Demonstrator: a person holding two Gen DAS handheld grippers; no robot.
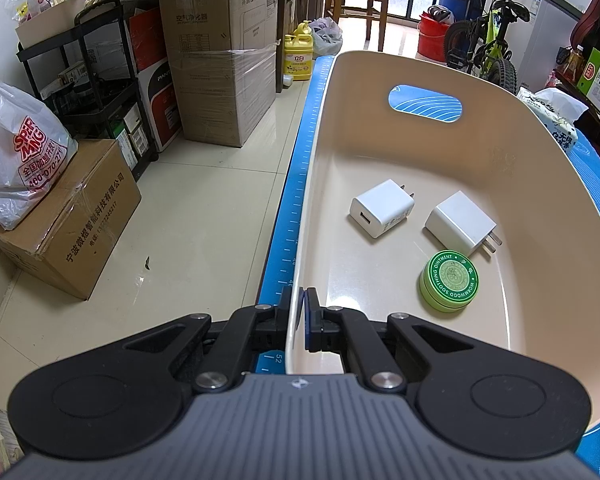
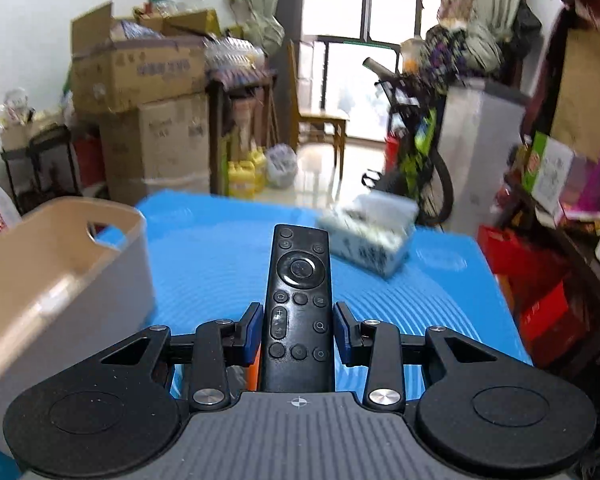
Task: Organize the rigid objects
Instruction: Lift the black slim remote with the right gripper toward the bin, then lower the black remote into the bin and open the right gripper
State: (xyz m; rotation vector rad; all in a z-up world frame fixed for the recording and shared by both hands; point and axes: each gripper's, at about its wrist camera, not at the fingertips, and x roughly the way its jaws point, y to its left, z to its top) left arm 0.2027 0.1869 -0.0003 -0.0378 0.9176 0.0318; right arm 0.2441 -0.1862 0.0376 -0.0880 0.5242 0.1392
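A big beige bin (image 1: pixel 548 208) sits on a blue mat (image 2: pixel 220 248) on a table, close to the mat's left edge, which has ruler marks. Inside the bin lie two white chargers (image 1: pixel 382 208) (image 1: pixel 460 222) side by side, a little apart, and a round green tin (image 1: pixel 451 281) just beside the plug pins of the right one. Much of the bin's floor is bare. Past the table edge, the floor holds stacked cardboard boxes (image 1: pixel 220 60), a black shelf cart (image 1: pixel 88 76), a white shopping bag (image 1: pixel 20 160) on a low box, and a yellow jug (image 1: pixel 299 56). A small bike (image 1: pixel 488 44) stands farther back. The left gripper (image 1: pixel 302 312) tilts down and is pinched tight on the bin's near rim, one finger outside the wall and one inside. The right gripper (image 2: pixel 298 328) is clamped on a black remote (image 2: pixel 298 304), which sticks out straight ahead with its buttons up, above the mat. In the right wrist view the bin stands to the left, and a tissue pack (image 2: pixel 370 236) lies on the mat ahead and to the right. The mat between them is open.
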